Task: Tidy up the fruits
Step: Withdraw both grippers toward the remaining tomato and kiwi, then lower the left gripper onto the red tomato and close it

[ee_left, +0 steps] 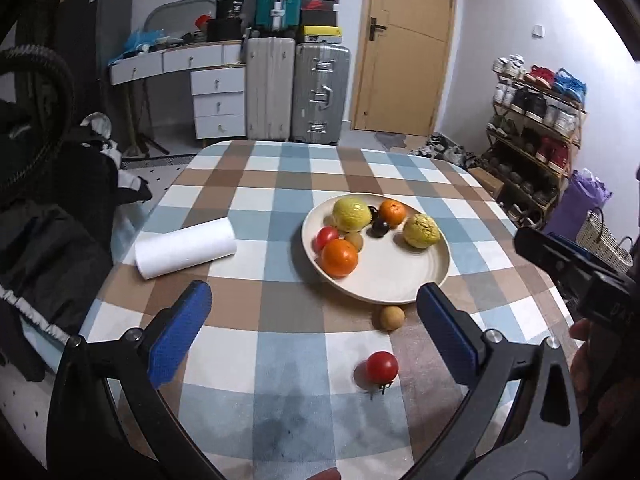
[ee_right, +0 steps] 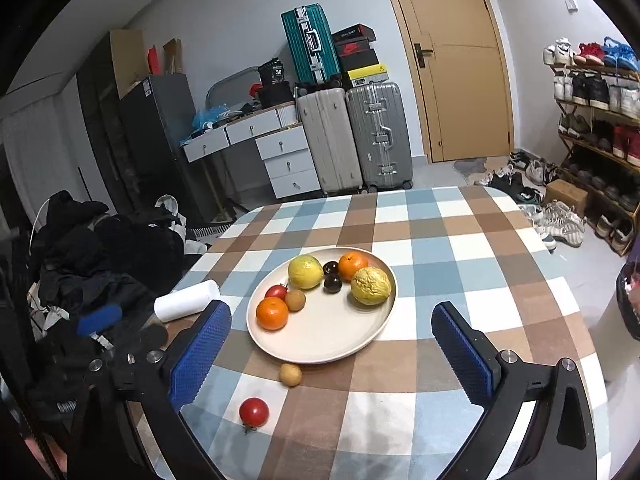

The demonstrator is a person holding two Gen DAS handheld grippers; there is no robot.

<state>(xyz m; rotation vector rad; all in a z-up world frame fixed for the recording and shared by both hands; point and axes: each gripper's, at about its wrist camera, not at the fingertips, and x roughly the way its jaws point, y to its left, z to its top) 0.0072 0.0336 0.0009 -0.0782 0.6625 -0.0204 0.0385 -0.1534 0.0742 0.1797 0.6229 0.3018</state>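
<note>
Both grippers hang over the near edge of the checked surface (ee_left: 280, 184) with nothing between their blue pads. The left gripper (ee_left: 314, 332) has its jaws spread wide, and the right gripper (ee_right: 330, 356) is likewise wide open and empty.

Beyond them sits a cream plate (ee_right: 332, 340) holding most of the fruit. On its far side lie a yellow-green guava (ee_right: 305, 271), two dark plums (ee_right: 331, 278) one behind the other, and an orange (ee_right: 353, 266) to their right. A second, wrinkled guava (ee_right: 371, 285) lies on the right side of the plate, just beside the orange. On the left side of the plate a small tomato (ee_right: 276, 292) and a brown kiwi (ee_right: 295, 300) lie close to a larger orange (ee_right: 272, 313) at the near-left rim. The near-right part of the plate is bare.

Two fruits lie off the plate on the surface: a brown longan-like fruit (ee_left: 391, 318) just beside the near rim, and a red tomato (ee_left: 382, 367) nearer still, stem turned toward the cameras. A white paper roll (ee_left: 185, 248) lies on its side at the left, well apart from the plate.
</note>
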